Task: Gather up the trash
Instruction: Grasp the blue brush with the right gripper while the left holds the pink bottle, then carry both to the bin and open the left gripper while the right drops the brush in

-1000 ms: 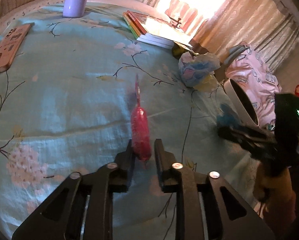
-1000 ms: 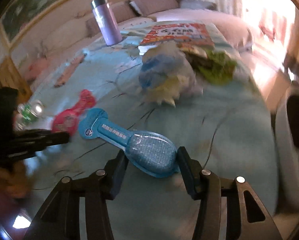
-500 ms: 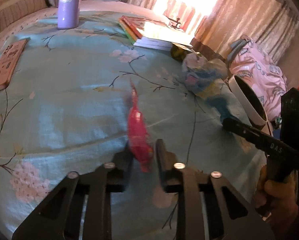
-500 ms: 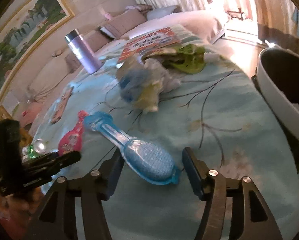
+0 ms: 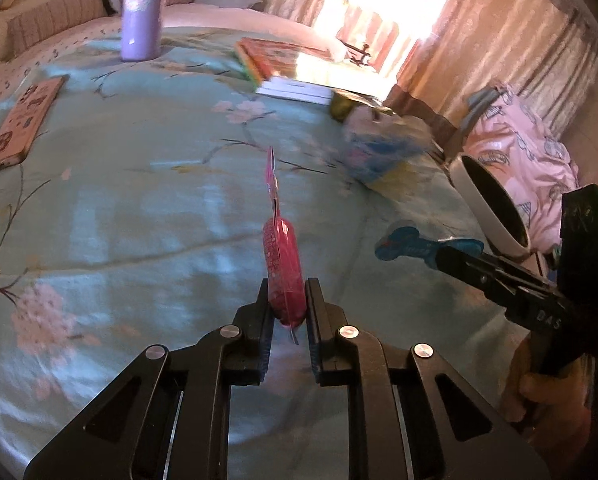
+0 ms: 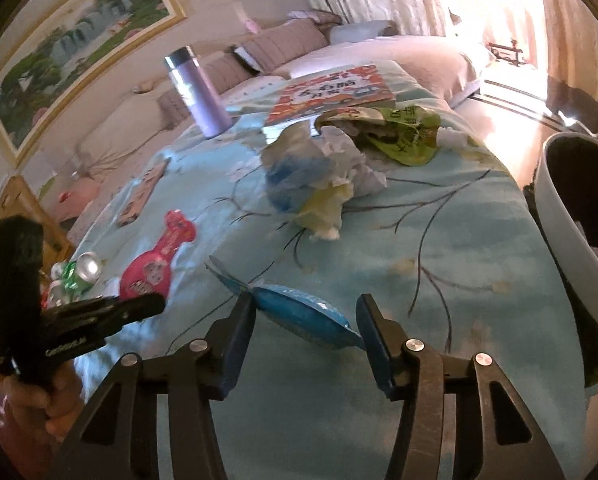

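Left gripper (image 5: 286, 300) clamped pink wrapper (image 5: 282, 268), right gripper (image 6: 305, 322) pinched blue wrapper (image 6: 299, 314) edgewise, both presumably bound for bin (image 6: 571, 248).

A bed (image 5: 147, 216) spread with a pale blue floral cover carries a scatter of items: a purple flask (image 5: 141, 8) standing upright near the pillows, a stack of books (image 5: 287, 68) beside it, and a flat pink box (image 5: 23, 120) lying well apart toward the far side. Near the bed's edge a crumpled wad of paper and plastic (image 6: 319, 176) sits just beside a green wrapper (image 6: 399, 132), close to the books.
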### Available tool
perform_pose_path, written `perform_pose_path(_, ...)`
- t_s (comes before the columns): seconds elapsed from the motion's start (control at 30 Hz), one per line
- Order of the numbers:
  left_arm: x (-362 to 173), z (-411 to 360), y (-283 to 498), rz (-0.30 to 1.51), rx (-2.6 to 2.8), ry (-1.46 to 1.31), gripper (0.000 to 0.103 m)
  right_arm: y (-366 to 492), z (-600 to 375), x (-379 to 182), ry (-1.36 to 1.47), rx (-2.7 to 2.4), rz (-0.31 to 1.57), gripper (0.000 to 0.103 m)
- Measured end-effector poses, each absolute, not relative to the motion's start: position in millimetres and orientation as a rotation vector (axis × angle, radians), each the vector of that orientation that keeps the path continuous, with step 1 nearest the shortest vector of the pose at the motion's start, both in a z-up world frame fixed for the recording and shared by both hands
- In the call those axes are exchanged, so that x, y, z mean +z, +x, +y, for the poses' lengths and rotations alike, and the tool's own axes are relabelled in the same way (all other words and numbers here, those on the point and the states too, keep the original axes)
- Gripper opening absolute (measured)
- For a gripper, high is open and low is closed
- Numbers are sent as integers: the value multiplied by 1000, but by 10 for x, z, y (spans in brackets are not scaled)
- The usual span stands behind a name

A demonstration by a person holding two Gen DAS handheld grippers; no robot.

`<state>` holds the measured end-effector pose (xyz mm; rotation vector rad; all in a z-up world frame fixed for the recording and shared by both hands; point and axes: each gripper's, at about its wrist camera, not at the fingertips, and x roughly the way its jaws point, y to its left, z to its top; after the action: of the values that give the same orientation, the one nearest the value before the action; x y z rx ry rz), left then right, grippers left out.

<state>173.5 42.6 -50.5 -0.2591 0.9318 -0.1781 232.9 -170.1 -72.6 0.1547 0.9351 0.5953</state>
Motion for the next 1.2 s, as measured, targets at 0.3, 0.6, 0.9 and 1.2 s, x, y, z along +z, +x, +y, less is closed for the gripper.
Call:
perform_pose_path(0.3, -320, -346, 1712, 922, -313, -187, 14, 2090, -2448, -620, 286, 517, 880, 53)
perform_pose_path(0.6, -155, -989, 1847, 907, -417, -118, 14, 2016, -3238, -473, 378, 385, 805, 53)
perform_pose_path(0.9, 16, -1572, 2149, 890, -507, -60, 14, 2245, -3779, -317, 391, 281, 759, 53)
perform_pose_path(1.2, 102, -2008, 2498, 892, -553, -22, 14, 2539, -4003, -345, 369, 224, 775, 53)
